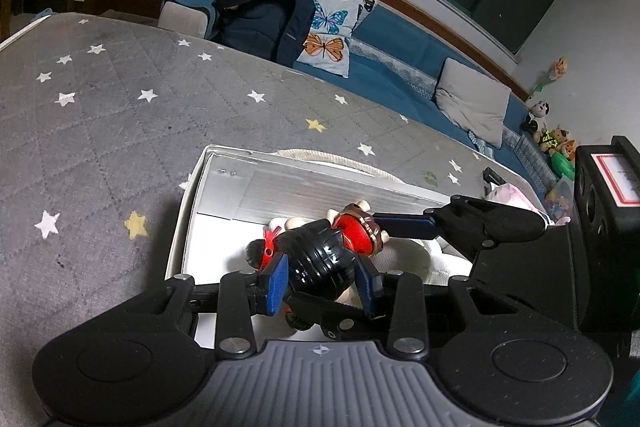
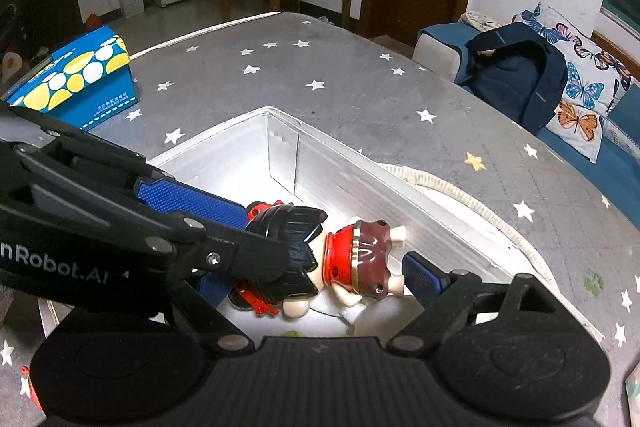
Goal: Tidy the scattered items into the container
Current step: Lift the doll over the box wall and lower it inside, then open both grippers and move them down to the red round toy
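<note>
A toy figure [image 1: 324,259] with glossy black hair, a red body and a brown skirt lies over the white box [image 1: 224,187], inside it. My left gripper [image 1: 322,281] is shut on the figure's black head, blue pads on both sides. In the right wrist view the same figure [image 2: 320,255] lies in the box [image 2: 280,143], with the left gripper [image 2: 224,247] clamped on its head from the left. My right gripper [image 2: 304,279] is open; one blue pad [image 2: 424,277] sits just right of the figure's legs, and its left finger is hidden behind the left gripper.
The box rests on a grey star-patterned mattress [image 2: 340,75]. A blue and yellow carton [image 2: 76,79] stands at its left. A white rope handle [image 2: 460,195] lies beside the box. A blue sofa with a dark backpack [image 1: 264,19] and pillows runs behind. A black speaker [image 1: 608,207] stands at the right.
</note>
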Tool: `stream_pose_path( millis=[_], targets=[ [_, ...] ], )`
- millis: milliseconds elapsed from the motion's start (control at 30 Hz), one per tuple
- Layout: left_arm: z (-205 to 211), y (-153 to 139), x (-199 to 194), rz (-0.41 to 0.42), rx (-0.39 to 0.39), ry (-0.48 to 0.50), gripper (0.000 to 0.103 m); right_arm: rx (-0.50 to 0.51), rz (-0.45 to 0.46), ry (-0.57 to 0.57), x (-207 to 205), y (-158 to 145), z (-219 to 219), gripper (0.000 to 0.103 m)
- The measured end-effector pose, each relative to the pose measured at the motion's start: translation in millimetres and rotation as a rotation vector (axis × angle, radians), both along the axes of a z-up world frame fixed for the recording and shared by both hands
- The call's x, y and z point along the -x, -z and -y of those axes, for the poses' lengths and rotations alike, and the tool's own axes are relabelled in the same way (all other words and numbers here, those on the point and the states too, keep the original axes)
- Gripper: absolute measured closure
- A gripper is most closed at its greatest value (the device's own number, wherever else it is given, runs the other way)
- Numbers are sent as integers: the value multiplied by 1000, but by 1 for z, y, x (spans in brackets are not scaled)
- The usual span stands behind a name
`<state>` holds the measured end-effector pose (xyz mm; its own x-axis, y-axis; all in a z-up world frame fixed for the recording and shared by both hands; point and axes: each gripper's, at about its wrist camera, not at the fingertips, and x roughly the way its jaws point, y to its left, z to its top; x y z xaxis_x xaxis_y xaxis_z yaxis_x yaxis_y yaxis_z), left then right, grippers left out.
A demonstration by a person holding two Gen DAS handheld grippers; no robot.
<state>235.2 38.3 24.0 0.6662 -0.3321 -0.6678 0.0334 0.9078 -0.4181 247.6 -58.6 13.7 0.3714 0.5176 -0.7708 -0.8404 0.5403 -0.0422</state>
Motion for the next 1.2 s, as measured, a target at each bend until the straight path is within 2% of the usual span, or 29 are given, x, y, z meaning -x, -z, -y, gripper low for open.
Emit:
stream_pose_path(
  millis=[333,700,1000,1200],
  targets=[
    [-5,-4,6,16,6,-6,65,-12,11,21,4,-2,2,12],
    [-11,-21,26,59,11,-16,65,-77,36,54,18,-24,21,12],
    [-15,-37,67,106,-10,-11,64,-149,97,63,59,-51,46,12],
    [-14,-35,101,103,-32,14,64,-193,107,43,100,-53,63,12]
  ],
)
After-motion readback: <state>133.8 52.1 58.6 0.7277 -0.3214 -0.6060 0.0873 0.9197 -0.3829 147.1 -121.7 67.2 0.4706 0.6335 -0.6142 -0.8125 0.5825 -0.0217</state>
